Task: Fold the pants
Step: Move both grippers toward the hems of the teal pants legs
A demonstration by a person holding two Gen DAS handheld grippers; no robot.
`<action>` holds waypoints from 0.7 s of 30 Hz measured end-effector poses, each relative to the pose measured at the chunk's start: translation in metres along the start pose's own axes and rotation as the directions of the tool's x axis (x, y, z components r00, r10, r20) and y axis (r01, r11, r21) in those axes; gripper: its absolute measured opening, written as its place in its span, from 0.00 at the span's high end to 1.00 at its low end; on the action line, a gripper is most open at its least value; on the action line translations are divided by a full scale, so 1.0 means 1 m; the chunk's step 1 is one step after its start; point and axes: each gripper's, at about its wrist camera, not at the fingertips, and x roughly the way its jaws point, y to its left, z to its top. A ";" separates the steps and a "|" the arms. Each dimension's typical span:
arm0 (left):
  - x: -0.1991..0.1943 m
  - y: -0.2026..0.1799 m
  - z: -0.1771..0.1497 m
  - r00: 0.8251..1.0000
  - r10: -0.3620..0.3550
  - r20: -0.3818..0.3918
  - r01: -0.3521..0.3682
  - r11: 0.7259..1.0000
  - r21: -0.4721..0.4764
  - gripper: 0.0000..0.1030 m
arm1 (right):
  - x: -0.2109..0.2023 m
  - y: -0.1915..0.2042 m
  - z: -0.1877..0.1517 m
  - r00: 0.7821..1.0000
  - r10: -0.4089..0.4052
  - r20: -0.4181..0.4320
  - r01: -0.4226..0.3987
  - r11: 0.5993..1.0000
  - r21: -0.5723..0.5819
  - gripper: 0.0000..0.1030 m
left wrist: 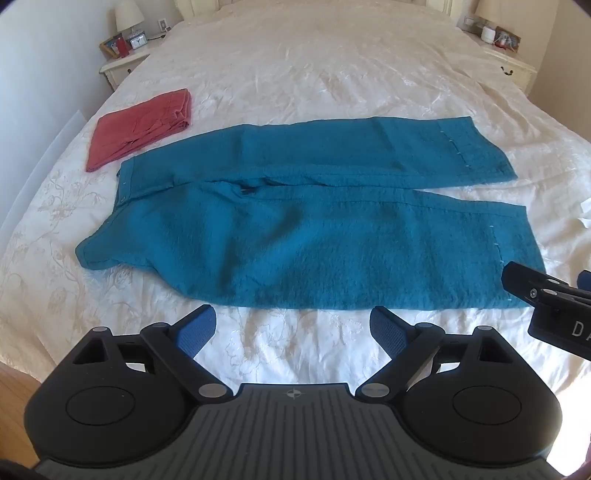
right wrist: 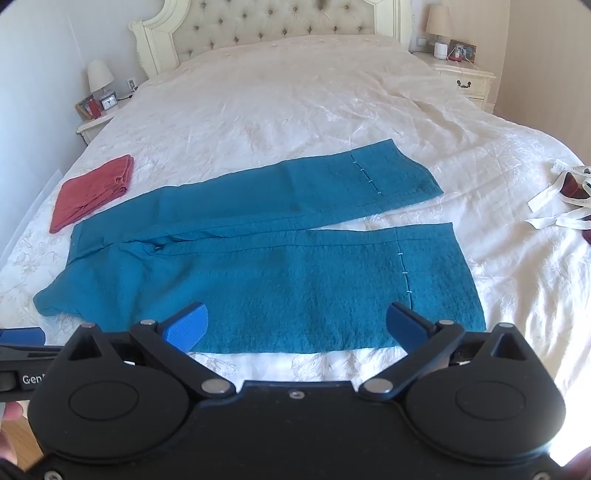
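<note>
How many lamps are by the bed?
2. One lamp stands on the nightstand left of the bed, the other lamp on the nightstand to its right. More may be hidden outside the views.

Teal pants (left wrist: 314, 236), red folded cloth (left wrist: 140, 127)

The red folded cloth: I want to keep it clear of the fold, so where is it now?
The red folded cloth lies on the bed at the left of both views, just beyond the waistband end of the teal pants.

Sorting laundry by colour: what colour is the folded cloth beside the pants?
Faded red folded cloth, clearest in the left wrist view, beside the teal pants.
</note>
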 end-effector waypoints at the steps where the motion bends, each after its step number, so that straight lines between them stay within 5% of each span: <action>1: 0.000 0.000 0.000 1.000 0.000 0.000 0.000 1.000 0.000 0.12 | 0.000 0.001 0.001 1.000 0.000 -0.001 0.000 1.000 0.001 0.01; 21: 0.002 0.001 -0.004 1.000 0.003 -0.003 -0.003 1.000 0.001 0.12 | 0.001 -0.002 0.000 1.000 -0.002 -0.001 0.002 1.000 -0.001 0.01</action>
